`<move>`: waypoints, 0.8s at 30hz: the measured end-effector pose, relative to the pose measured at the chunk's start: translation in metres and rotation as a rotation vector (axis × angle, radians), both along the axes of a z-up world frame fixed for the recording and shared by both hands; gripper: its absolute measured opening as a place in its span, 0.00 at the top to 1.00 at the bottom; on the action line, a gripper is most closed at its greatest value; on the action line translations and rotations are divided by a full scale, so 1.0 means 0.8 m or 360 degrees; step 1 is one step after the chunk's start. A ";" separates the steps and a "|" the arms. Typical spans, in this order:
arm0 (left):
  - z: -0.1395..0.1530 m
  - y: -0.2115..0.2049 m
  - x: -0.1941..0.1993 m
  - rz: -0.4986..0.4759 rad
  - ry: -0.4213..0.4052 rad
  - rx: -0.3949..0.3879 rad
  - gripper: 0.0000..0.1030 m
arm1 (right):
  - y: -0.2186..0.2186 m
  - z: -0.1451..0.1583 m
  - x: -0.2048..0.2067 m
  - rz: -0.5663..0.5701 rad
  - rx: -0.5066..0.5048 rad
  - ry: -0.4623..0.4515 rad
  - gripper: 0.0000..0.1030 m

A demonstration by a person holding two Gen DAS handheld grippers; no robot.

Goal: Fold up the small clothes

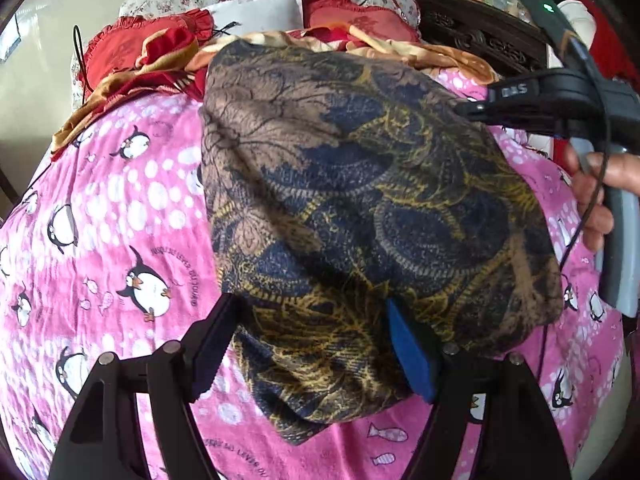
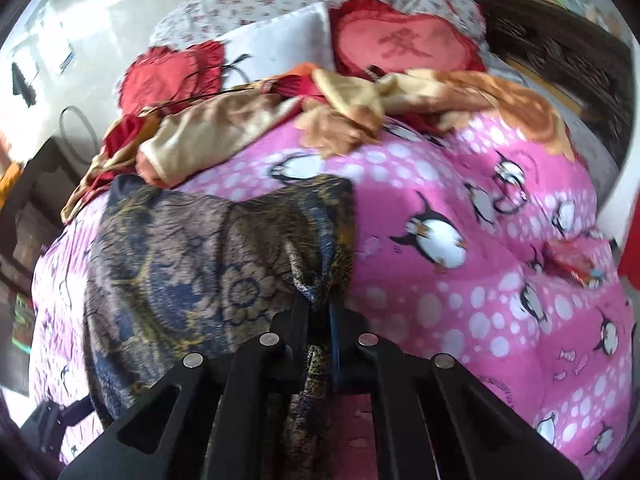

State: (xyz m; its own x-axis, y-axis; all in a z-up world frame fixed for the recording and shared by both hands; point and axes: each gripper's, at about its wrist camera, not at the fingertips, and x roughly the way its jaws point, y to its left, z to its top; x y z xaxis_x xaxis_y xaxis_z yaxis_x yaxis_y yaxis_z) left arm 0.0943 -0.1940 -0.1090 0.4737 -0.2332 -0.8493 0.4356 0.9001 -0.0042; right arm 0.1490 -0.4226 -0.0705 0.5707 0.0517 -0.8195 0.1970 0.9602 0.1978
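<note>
- 2 grippers at the batik garment (image 1: pixel 360 200) on the penguin blanket (image 1: pixel 120 220).
- Left gripper (image 1: pixel 316 344): jaws wide, straddling the garment's near edge.
- Right gripper (image 2: pixel 320 320): jaws clamped on a bunched fold of the garment.

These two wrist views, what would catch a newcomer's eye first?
The dark patterned cloth spread mid-frame over the bright pink penguin blanket. The right gripper is shut on a bunched edge of it, while the left gripper stands open around its near corner. Behind, red heart-shaped pillows sit at the head of the bed.
</note>
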 end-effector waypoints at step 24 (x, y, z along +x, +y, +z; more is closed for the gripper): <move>0.005 0.003 -0.015 0.0064 0.0006 0.0002 0.24 | 0.040 -0.031 -0.144 0.0164 0.0114 0.0111 0.98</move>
